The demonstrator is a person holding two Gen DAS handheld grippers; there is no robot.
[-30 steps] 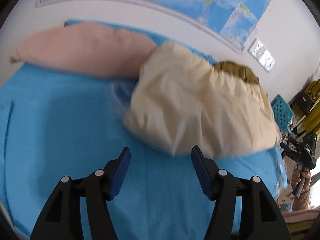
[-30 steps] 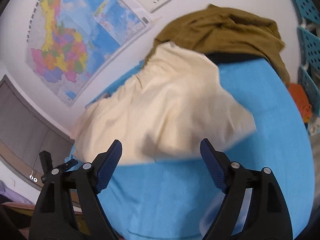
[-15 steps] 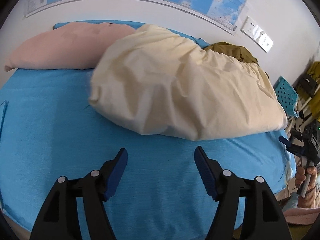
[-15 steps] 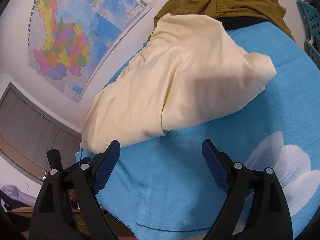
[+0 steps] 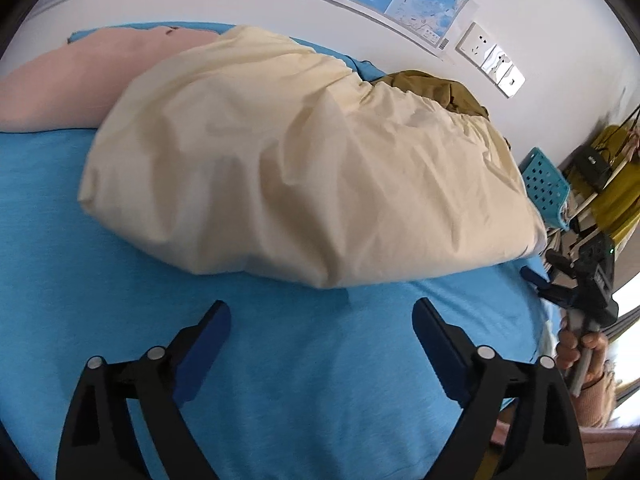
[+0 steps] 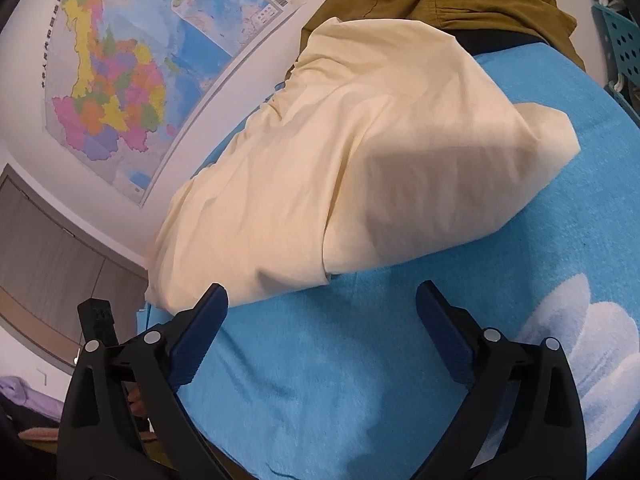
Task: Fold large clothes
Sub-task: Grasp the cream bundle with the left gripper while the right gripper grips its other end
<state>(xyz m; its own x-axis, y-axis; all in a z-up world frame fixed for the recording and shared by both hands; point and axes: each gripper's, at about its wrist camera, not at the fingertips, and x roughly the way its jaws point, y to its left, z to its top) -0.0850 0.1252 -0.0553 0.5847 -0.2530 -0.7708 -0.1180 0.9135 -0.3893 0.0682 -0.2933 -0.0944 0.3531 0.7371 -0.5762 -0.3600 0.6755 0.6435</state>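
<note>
Cream garment (image 5: 304, 168) lies ahead of the empty left claw (image 5: 320, 332).

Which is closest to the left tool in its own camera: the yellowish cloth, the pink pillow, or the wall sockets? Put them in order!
1. Cream cloth, on the bed just ahead of the left tool.
2. Pink pillow, far left.
3. Wall sockets, upper right.

Blue bedspread (image 5: 280, 360), pink pillow (image 5: 68, 88), wall map (image 6: 120, 80), wall sockets (image 5: 492, 60), teal basket (image 5: 546, 184)
</note>
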